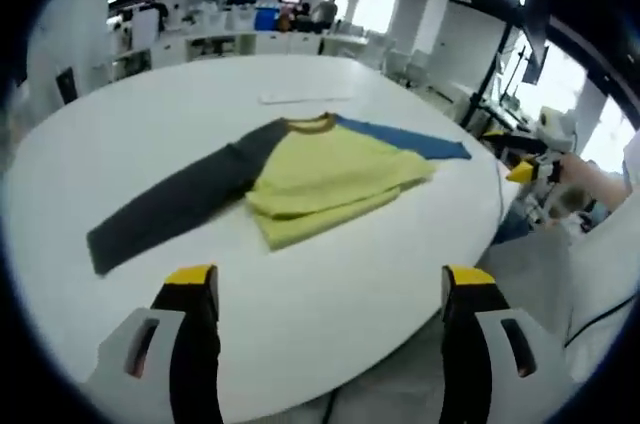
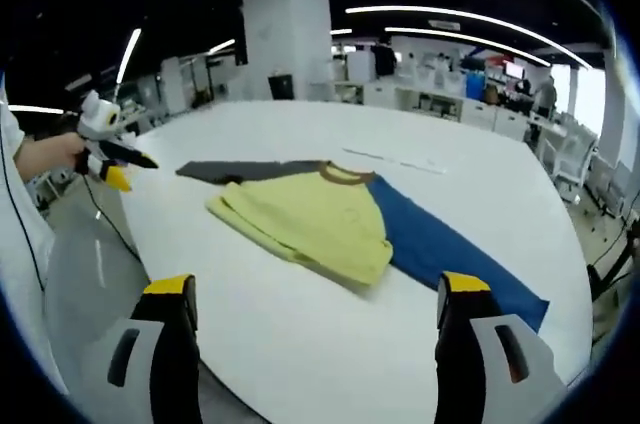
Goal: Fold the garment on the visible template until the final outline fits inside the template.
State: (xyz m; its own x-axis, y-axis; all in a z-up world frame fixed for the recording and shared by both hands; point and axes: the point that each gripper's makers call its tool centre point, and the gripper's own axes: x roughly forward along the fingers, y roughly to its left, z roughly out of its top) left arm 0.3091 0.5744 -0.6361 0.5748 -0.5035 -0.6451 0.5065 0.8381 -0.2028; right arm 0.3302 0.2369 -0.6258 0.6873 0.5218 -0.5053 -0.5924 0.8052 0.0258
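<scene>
Left gripper view: left gripper point(image 1: 332, 289) held above the near edge of the white table point(image 1: 130, 134), jaws spread wide, nothing btwn them. The shirt point(image 1: 320, 179) lies flat mid-table, well apart from the jaws: yellow body w/ its hem folded up, dark grey sleeve point(image 1: 170, 204) stretched out to one side, blue sleeve point(image 1: 410, 139) to the other. Right gripper point(image 1: 530, 170) shows at the right, off the table edge, held in a hand point(image 1: 580, 189); can't tell how its jaws stand from here.

Right gripper view: right gripper point(image 2: 318, 299) over the table's point(image 2: 480, 184) near edge, jaws released, holding nothing. Shirt point(image 2: 310, 219) lies ahead, blue sleeve point(image 2: 450, 254) reaching toward the right jaw, grey sleeve point(image 2: 240, 171) pointing away. Left gripper point(image 2: 110, 159) at far left, off the table.
</scene>
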